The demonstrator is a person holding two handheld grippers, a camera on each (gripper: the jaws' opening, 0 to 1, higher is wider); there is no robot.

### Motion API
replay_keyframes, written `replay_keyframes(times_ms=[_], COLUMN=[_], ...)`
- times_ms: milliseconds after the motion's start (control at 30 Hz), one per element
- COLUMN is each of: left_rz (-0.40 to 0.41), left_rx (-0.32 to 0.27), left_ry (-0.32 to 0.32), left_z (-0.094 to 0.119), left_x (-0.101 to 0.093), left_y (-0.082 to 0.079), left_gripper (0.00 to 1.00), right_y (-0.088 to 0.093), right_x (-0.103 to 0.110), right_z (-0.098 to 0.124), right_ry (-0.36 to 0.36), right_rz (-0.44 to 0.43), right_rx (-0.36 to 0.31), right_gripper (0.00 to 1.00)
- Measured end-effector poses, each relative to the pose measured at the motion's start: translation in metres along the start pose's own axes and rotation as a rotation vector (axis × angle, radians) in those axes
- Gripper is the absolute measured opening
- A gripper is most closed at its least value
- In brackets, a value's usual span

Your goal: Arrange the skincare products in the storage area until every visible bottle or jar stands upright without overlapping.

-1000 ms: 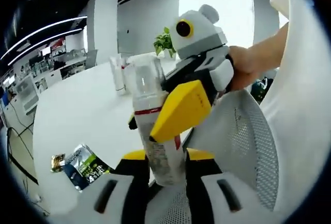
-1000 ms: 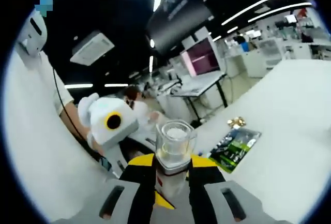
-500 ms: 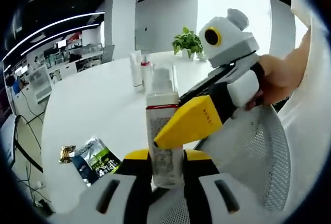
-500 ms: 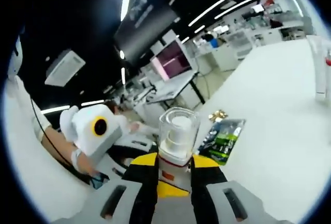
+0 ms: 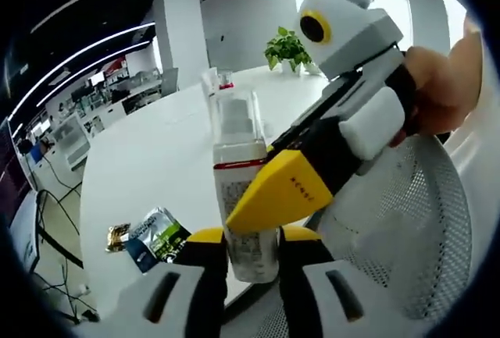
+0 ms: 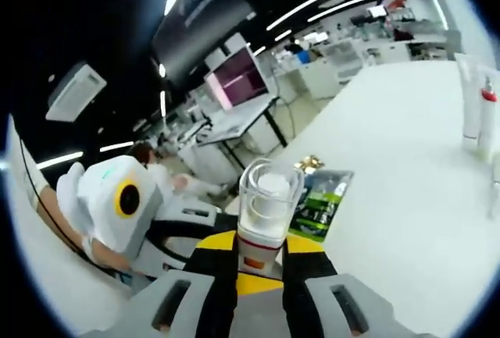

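Office white table [image 5: 148, 158] below, you hold one pump bottle [image 5: 242, 190] aloft in both tools.

Your left gripper [image 5: 250, 264] clamps its base at 6 o'clock, your right gripper [image 6: 258, 264] pinches its body; the clear cap [image 6: 269, 193] points up. Twist unevenly and it may slip onto the mesh chair [image 5: 406, 236]. Upright tubes [image 6: 476, 112] wait at 3 o'clock, a green sachet [image 6: 320, 201] nearer.

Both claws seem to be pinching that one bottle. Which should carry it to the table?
Probably the left gripper: it clamps the bottle low on its body. The right gripper pinches it just under the clear cap, from the side.
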State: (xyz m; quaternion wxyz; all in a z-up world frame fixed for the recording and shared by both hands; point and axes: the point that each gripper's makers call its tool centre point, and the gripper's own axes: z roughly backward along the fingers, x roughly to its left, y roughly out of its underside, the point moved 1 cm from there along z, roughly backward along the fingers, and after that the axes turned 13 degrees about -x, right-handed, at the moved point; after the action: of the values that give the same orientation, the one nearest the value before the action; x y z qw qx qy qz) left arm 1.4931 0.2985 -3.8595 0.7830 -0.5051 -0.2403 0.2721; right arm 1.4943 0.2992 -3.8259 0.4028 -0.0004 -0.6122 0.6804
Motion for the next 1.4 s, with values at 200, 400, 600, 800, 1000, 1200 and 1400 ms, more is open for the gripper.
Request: replay_keyframes(times_ms=[200, 400, 600, 800, 1000, 1200, 1400], left_rz=[-0.030, -0.056, -0.084, -0.112, -0.128, -0.139, -0.154], left_rx=[0.010, 0.064, 0.110, 0.154, 0.173, 0.227, 0.247], left_ry=[0.004, 0.005, 0.015, 0.016, 0.012, 0.005, -0.002], left_z=[-0.001, -0.002, -0.002, -0.001, -0.002, -0.001, -0.001], left_x=[-0.001, 0.001, 0.000, 0.000, 0.000, 0.002, 0.003], left_y=[0.004, 0.014, 0.023, 0.031, 0.035, 0.046, 0.050], left_gripper=[0.22, 0.19, 0.16, 0.14, 0.17, 0.16, 0.13], right_y=[-0.004, -0.013, -0.029, -0.039, -0.042, -0.039, -0.036], right_x=[-0.004, -0.017, -0.048, -0.072, -0.105, -0.141, -0.184], right_z=[0.002, 0.006, 0.012, 0.014, 0.014, 0.013, 0.012], right_ry=[0.003, 0.026, 0.094, 0.140, 0.205, 0.286, 0.380], right_rz=[0.021, 0.029, 0.054, 0.087, 0.162, 0.227, 0.281], right_rx=[-0.004, -0.027, -0.056, -0.063, -0.037, -0.006, 0.037], right_gripper=[0.16, 0.16, 0.16, 0.16, 0.16, 0.16, 0.16])
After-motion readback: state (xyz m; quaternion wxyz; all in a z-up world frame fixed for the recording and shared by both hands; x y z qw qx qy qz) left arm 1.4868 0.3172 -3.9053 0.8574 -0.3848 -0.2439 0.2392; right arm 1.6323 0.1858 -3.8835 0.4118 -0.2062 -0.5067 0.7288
